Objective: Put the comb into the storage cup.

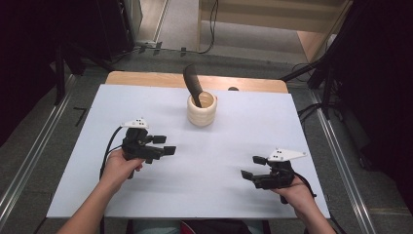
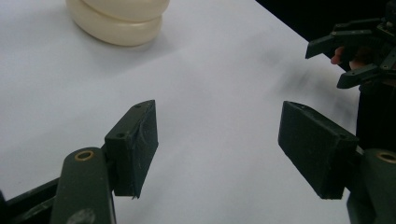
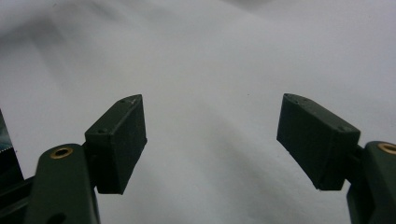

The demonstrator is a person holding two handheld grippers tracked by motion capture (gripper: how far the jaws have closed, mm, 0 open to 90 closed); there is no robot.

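A cream ribbed cup point(image 1: 202, 110) stands at the back middle of the white table point(image 1: 146, 102), with a dark curved tool point(image 1: 193, 84) leaning out of it. My left gripper point(image 1: 167, 145) hovers over the table's left half, open, nothing between its jaws. In the left gripper view the same gripper point(image 2: 217, 140) points across bare table, with the cup's base point(image 2: 119, 23) at upper left and the other gripper point(image 2: 357, 53) at far right. My right gripper point(image 1: 253, 166) rests low at the right front, open and empty. The right gripper view has its jaws point(image 3: 212, 135) spread over plain white surface.
A wooden strip point(image 1: 146, 78) runs along the table's far edge. Metal rails point(image 1: 29, 156) flank the table on the floor. Cables point(image 1: 212, 29) and dark stands lie behind it. The table's front edge lies close below both hands.
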